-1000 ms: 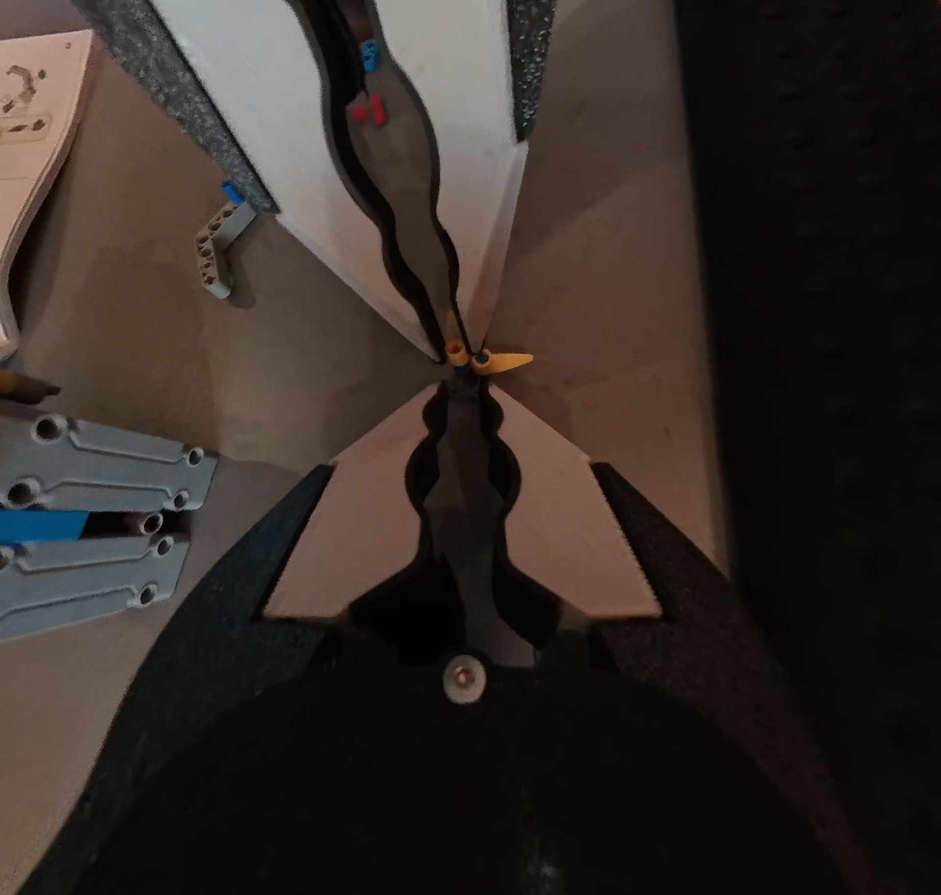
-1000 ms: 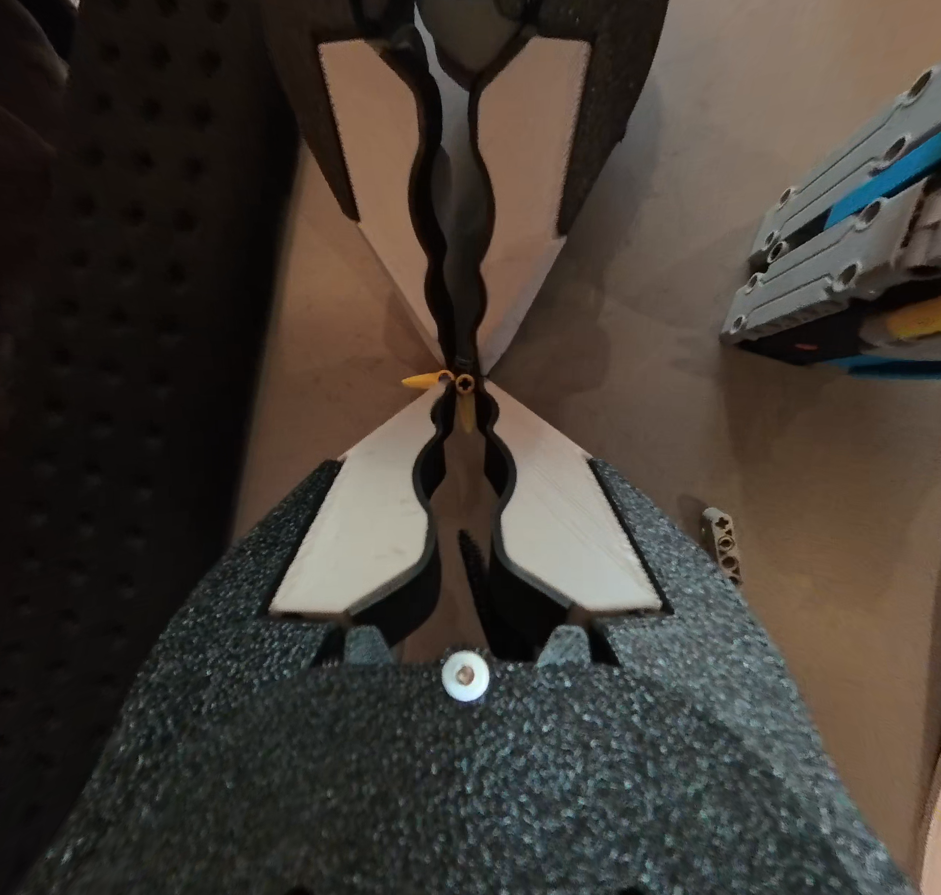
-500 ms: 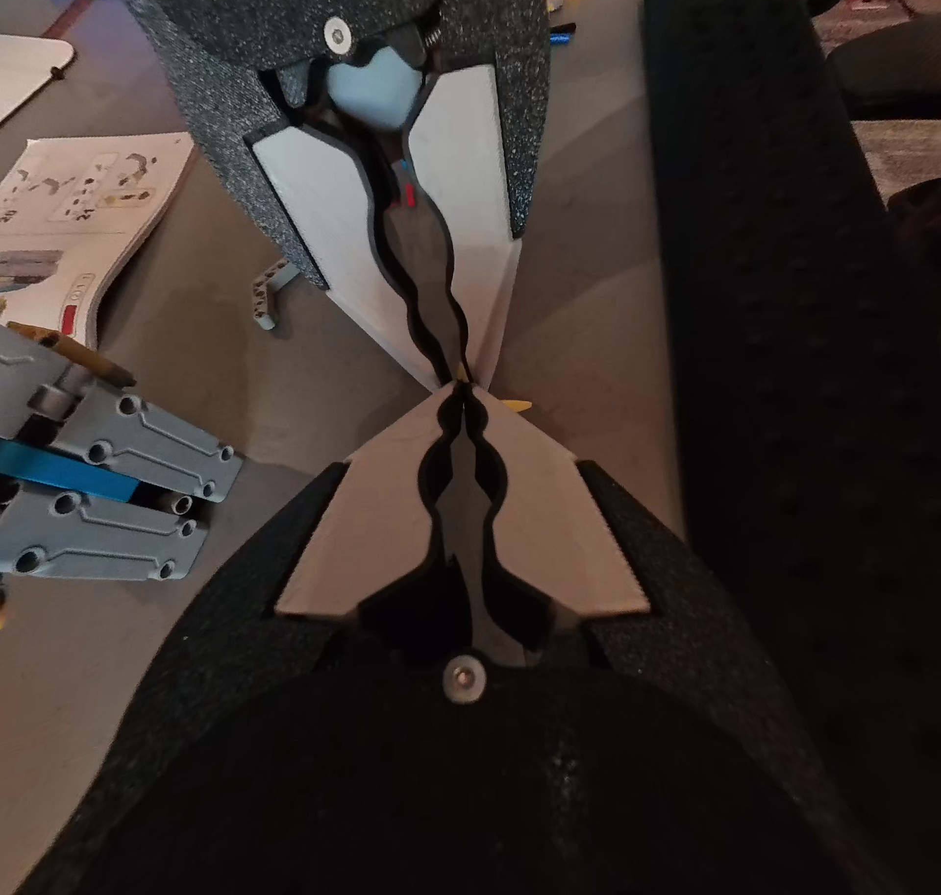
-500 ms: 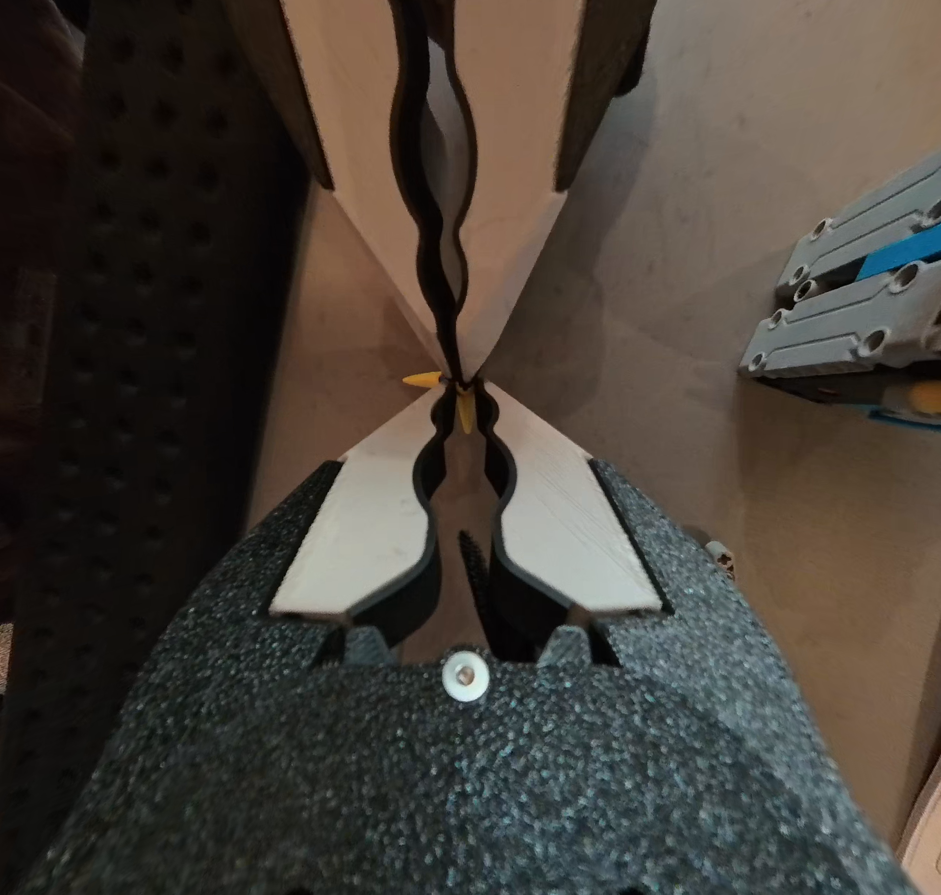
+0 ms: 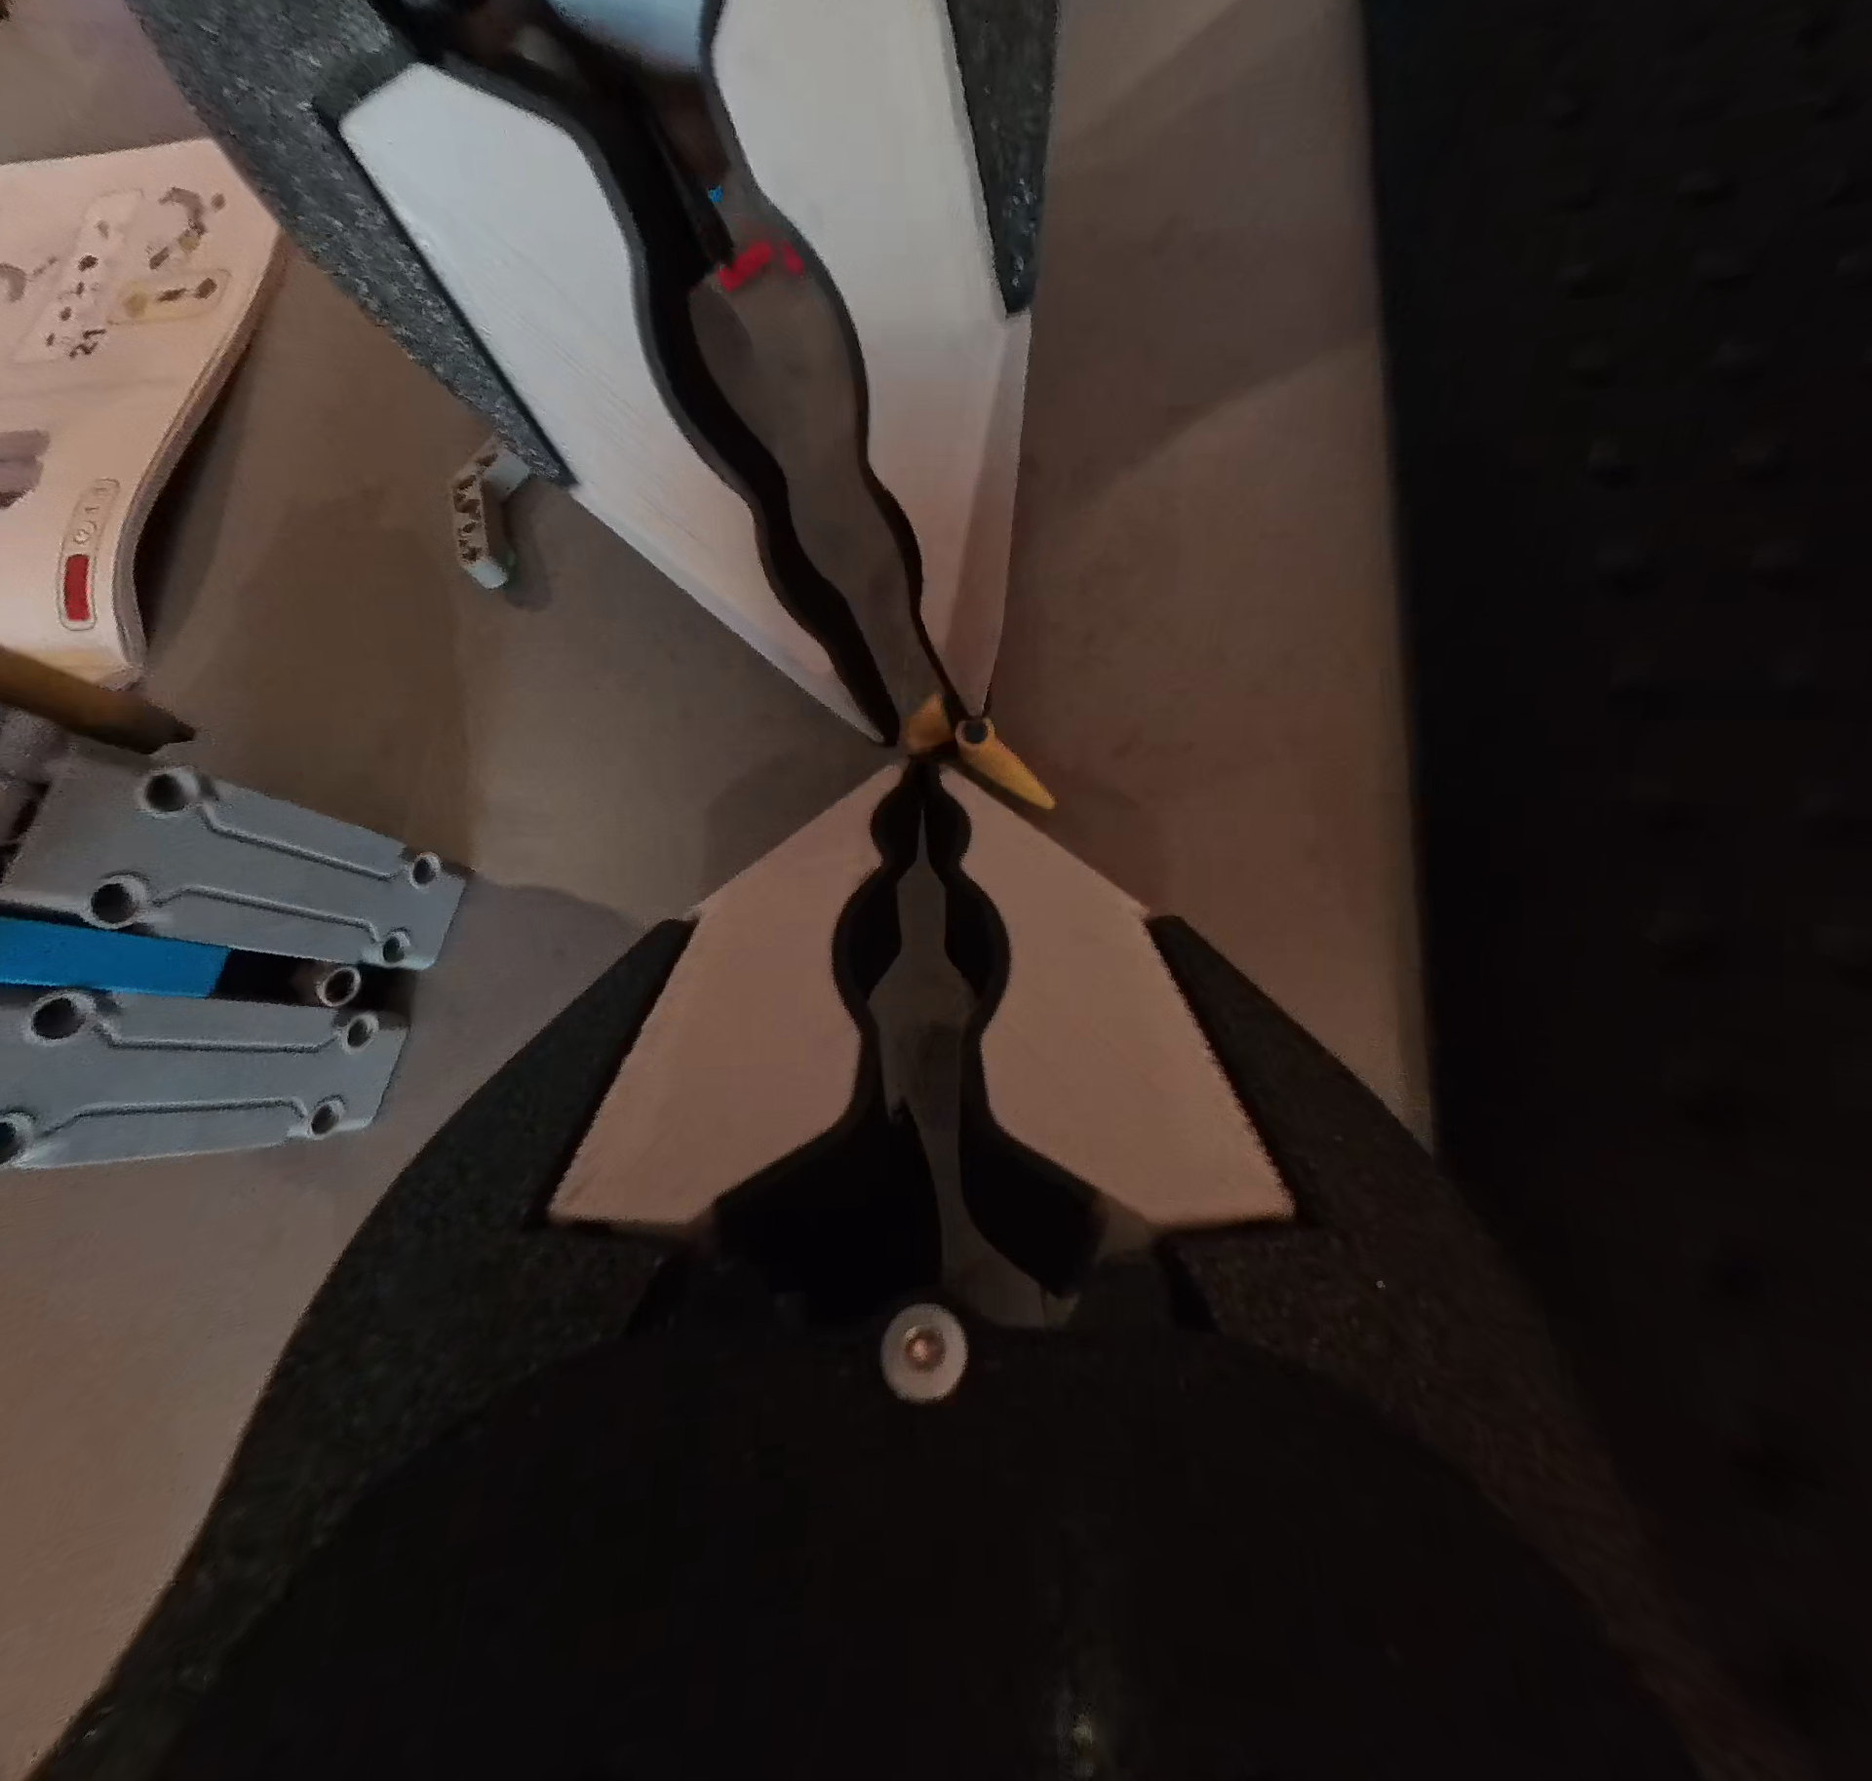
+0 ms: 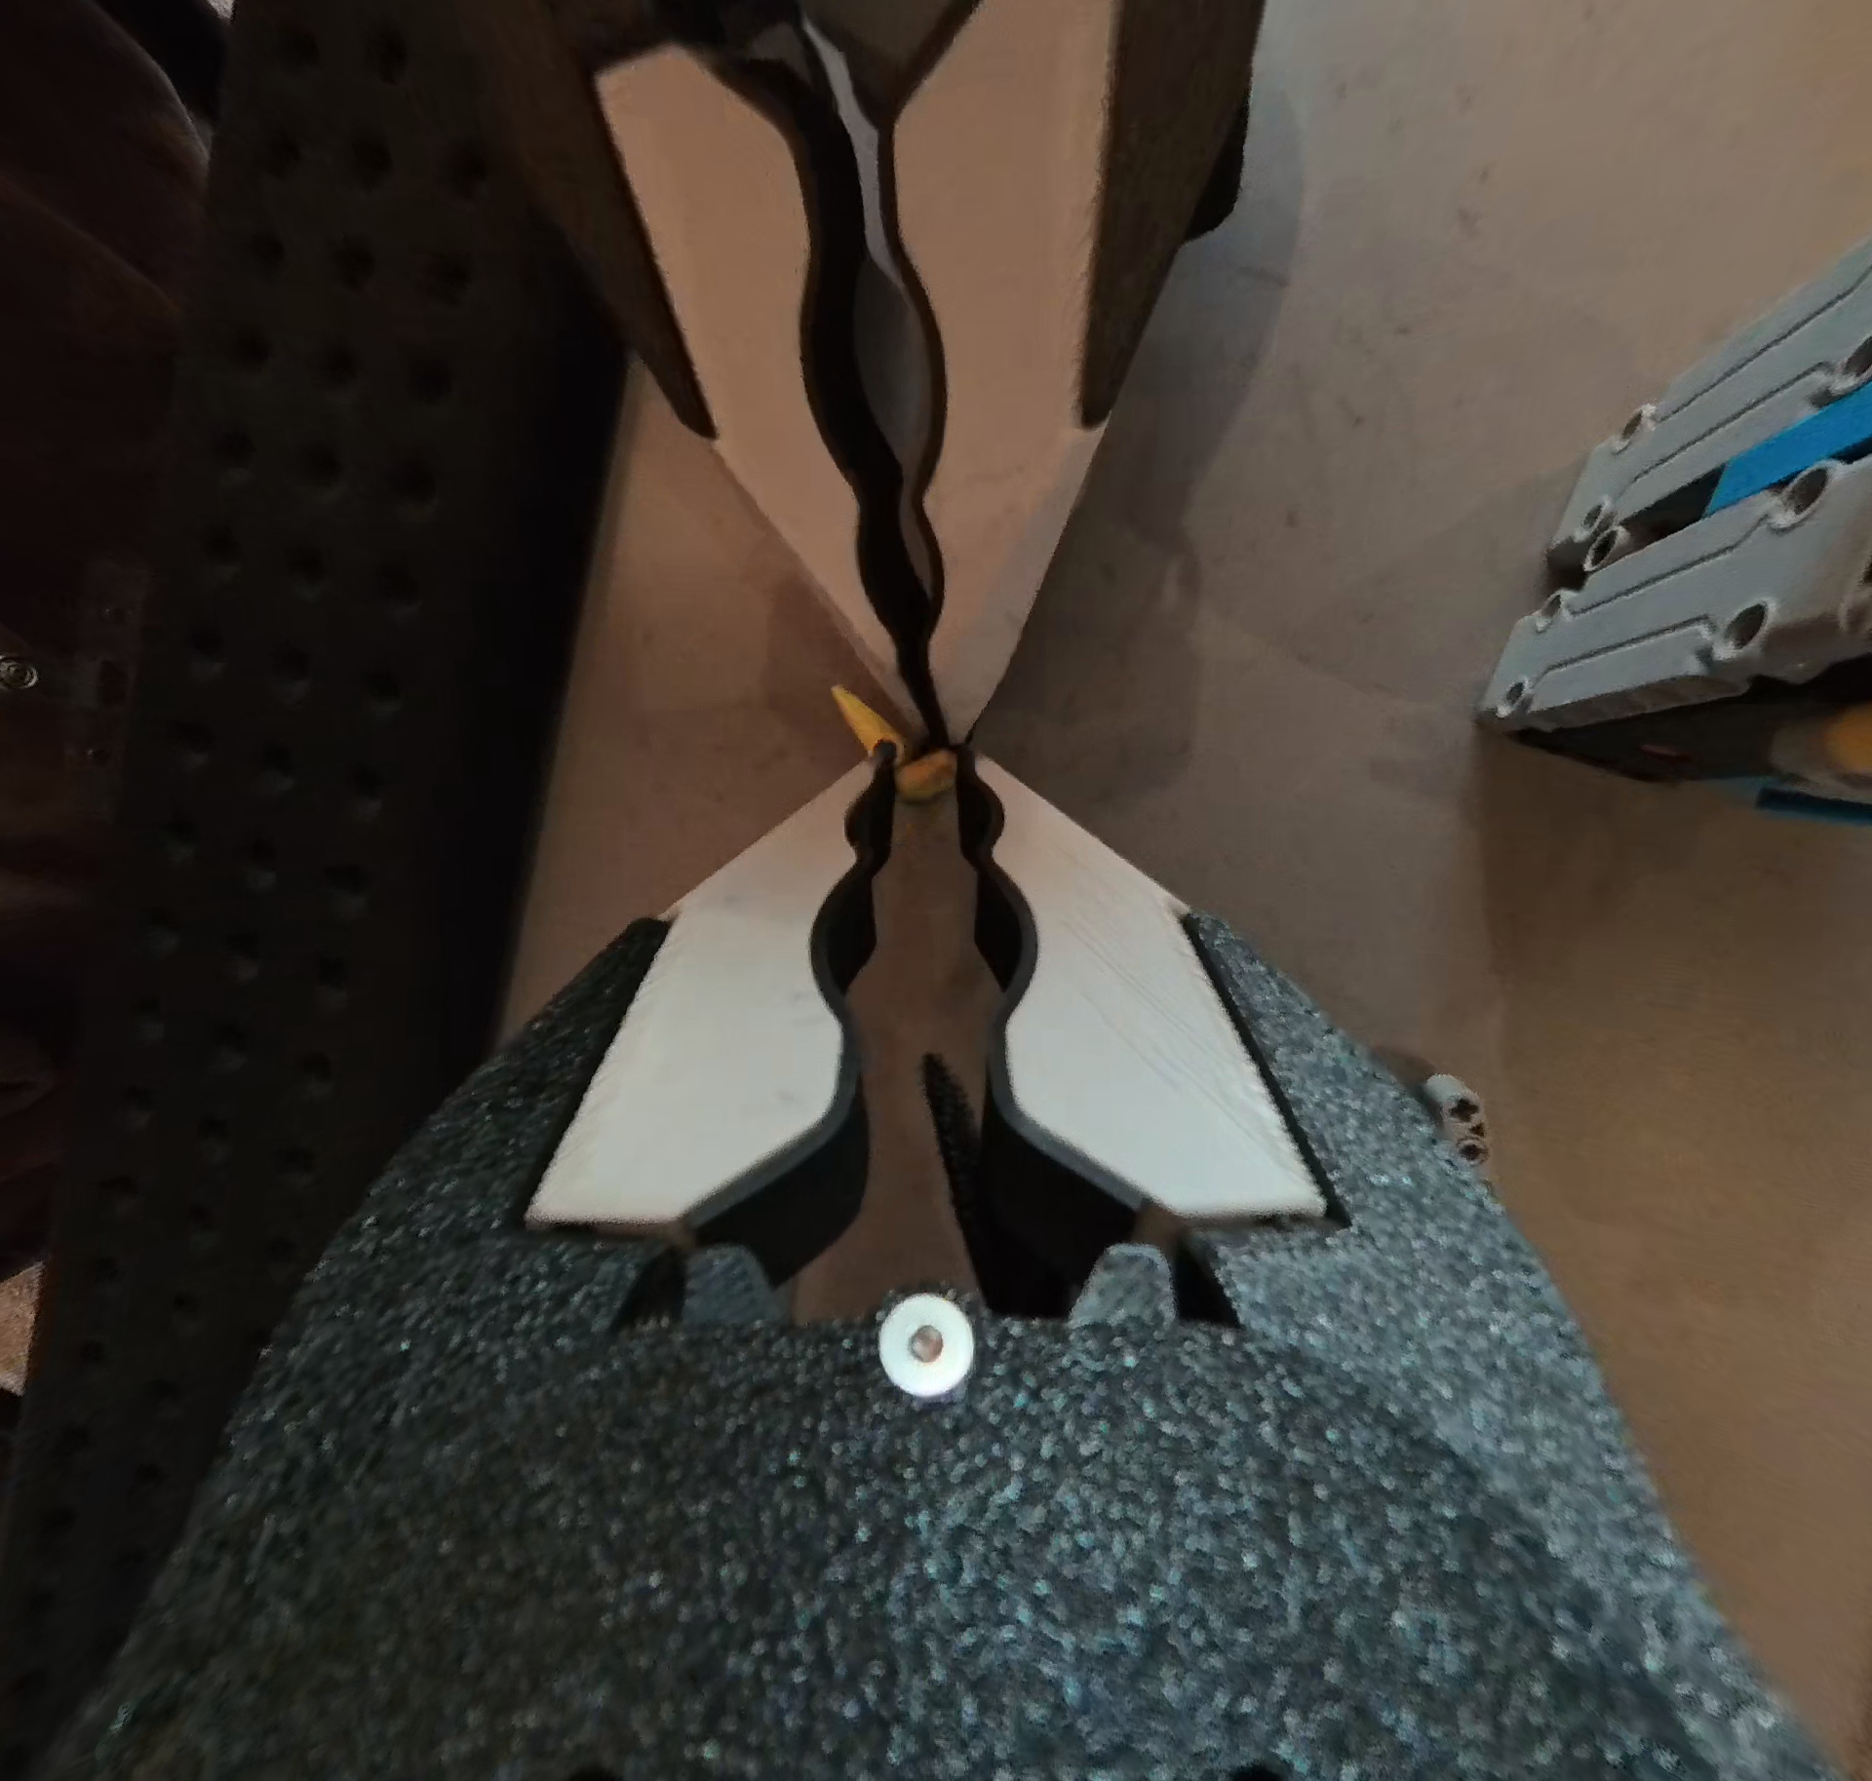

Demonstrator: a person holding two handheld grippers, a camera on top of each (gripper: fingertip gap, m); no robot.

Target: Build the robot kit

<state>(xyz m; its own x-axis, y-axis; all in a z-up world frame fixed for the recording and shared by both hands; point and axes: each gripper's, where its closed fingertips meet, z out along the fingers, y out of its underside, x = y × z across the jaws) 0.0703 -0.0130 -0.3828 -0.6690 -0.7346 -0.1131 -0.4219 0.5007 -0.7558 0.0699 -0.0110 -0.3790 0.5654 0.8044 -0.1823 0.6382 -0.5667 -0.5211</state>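
My two grippers meet tip to tip over a tan table (image 5: 1195, 537). My right gripper (image 6: 927, 762) is shut on a small yellow toy part (image 6: 927, 772); a pointed yellow tooth (image 6: 854, 715) sticks out sideways from it. In the left wrist view the same part (image 5: 927, 720) sits at the right gripper's tips (image 5: 927, 709), with a dark pin (image 5: 975, 730) and the tooth (image 5: 1018, 782) beside it. My left gripper (image 5: 917, 770) is shut, its tips against the part. It comes in from the top of the right wrist view (image 6: 937, 720).
A grey and blue toy assembly (image 5: 203, 973) lies to the left; it also shows in the right wrist view (image 6: 1722, 568). An instruction booklet (image 5: 101, 365) and a small bent grey beam (image 5: 481, 527) lie beyond it. A black perforated surface (image 6: 304, 618) borders the table. A small grey connector (image 6: 1459, 1115) lies nearby. The tips of both grippers are at nearly the same place. My right gripper's tips are some 11 cm from the small grey connector (image 6: 1459, 1115). It turns up in the left wrist view (image 5: 476, 548) as well.
Both grippers stay tip to tip on the yellow part. The protruding tooth has swung from level to slanted. The left wrist view tilted up half a second ago and has come back down.
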